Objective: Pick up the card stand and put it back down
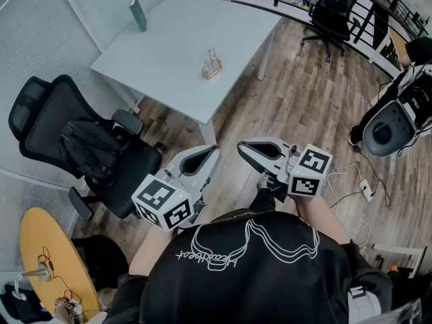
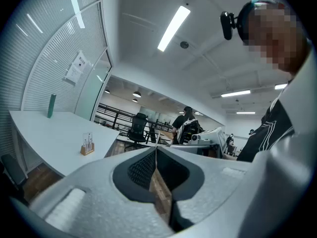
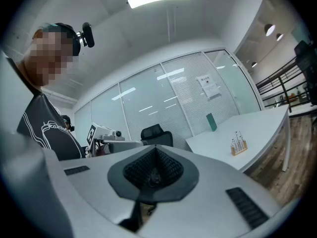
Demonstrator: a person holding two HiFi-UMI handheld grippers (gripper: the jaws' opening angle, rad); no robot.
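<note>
Head view: the card stand [image 1: 212, 66] stands upright on the white bench [image 1: 158, 52], near the edge that faces the person; the left tool [image 1: 210, 151] and the right tool [image 1: 243, 148] are held close to the person's chest above the wood floor [image 1: 304, 100], well apart from the bench; neither touches the stand
Left gripper view: the left tool [image 2: 156, 151] has its 2 jaws pressed together with nothing between them; the card stand [image 2: 87, 145] shows small on the bench, off to the left and far ahead
Right gripper view: the right tool [image 3: 156, 148] is likewise pressed together and empty; the card stand [image 3: 238, 146] sits on the bench to the right, well away
Done so far: nothing, as I judge it; the stand looks untouched
Left to do: all of it; step up to the bench, spread 1 tool, pinch the stand, lift it, set it back down
</note>
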